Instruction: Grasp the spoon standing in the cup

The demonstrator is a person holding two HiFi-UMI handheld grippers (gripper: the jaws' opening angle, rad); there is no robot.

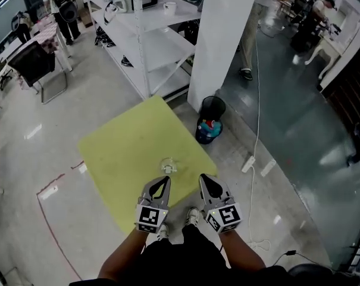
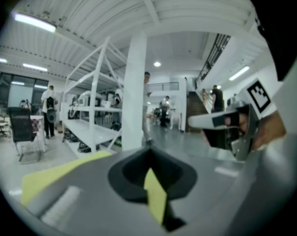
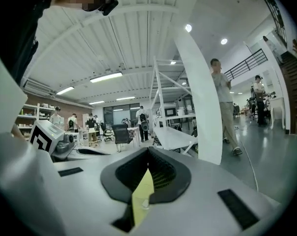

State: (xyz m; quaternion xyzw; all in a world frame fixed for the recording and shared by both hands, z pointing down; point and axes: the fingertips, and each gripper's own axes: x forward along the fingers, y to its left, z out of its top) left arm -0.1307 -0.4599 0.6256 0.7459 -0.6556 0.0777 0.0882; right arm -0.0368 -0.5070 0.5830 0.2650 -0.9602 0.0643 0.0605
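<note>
The spoon (image 2: 146,126) stands nearly upright in the cup (image 1: 168,167), handle up, tipped slightly left. The left gripper (image 1: 166,180) and right gripper (image 1: 202,179) are both closed, holding nothing.

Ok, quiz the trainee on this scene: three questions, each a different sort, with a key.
1. True or false: the left claw is shut on the cup.
2. Multiple choice: the cup stands on A) the yellow table, B) the floor, C) a white shelf.
3. Short answer: what does the right claw hold?

Key: 1 false, it is shut with nothing in it, short of the cup. 2 A. 3 nothing; its jaws are together.
</note>
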